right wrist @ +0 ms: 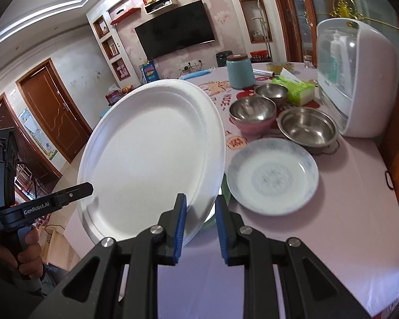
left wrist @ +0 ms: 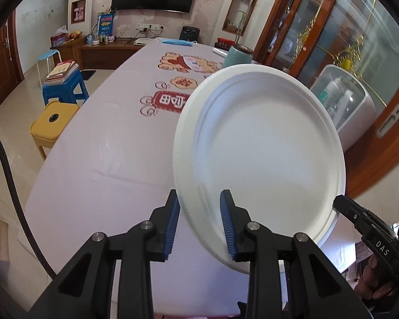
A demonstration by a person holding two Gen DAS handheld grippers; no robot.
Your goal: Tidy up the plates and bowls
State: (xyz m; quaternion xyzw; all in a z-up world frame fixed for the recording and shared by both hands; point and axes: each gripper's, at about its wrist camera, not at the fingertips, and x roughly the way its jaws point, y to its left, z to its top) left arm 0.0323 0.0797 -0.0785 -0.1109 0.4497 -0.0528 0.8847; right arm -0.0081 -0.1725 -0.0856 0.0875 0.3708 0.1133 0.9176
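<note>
Left gripper (left wrist: 200,222): my blue pads sit either side of the near rim of the white plate (left wrist: 260,164), narrowed onto it; I read this as a pinch on the rim
Right gripper (right wrist: 199,226): my pads bracket the plate's opposite edge, drawn in close; the left pad touches the rim, the right pad looks just off it, so I judge a light hold
White plate: lifted off the table (left wrist: 98,164) and tilted, its face spread ahead of my fingers, carried between both grippers
Other dishes: beyond my right fingers lies the speckled plate (right wrist: 272,175); past it the pink-sided steel bowl (right wrist: 252,114), a wider steel bowl (right wrist: 307,127) and a small steel bowl (right wrist: 271,91)
Step in hand: carrying the white plate, I think toward a stacking spot
Next move: level the plate, bring it over its resting place, lower both hands together, then part the fingers evenly so it doesn't tip
</note>
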